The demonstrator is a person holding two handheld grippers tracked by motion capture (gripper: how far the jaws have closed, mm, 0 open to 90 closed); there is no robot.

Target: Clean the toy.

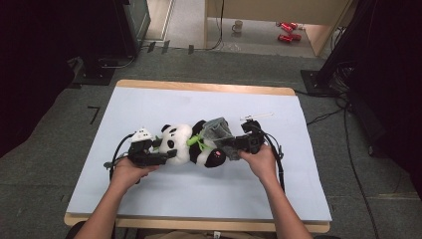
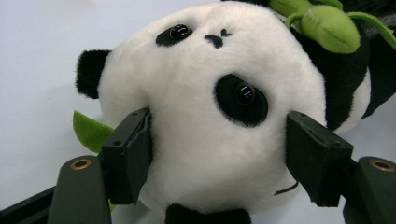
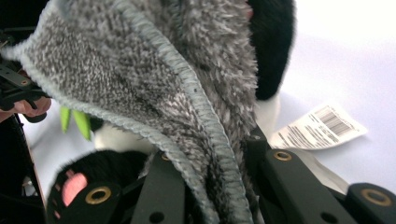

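A black-and-white panda plush (image 1: 186,144) lies on its side in the middle of the white mat (image 1: 149,104), with a green bamboo sprig (image 1: 195,142) on its chest. My left gripper (image 1: 165,148) squeezes the panda's head (image 2: 210,93) between its two pads (image 2: 133,158), which press into the fur by the ear and cheek. A grey fuzzy cloth (image 1: 217,129) drapes over the panda's lower body. My right gripper (image 1: 228,144) is shut on the hemmed edge of that cloth (image 3: 140,79). Below it shows a black paw with a pink pad (image 3: 74,184).
A white barcode label (image 3: 322,126) lies on the mat beside the panda. A thin white strip (image 1: 256,117) rests behind my right gripper. Beyond the table's far wooden edge, a mug (image 1: 237,26) and red cans (image 1: 287,31) sit on the floor. Dark stands flank both sides.
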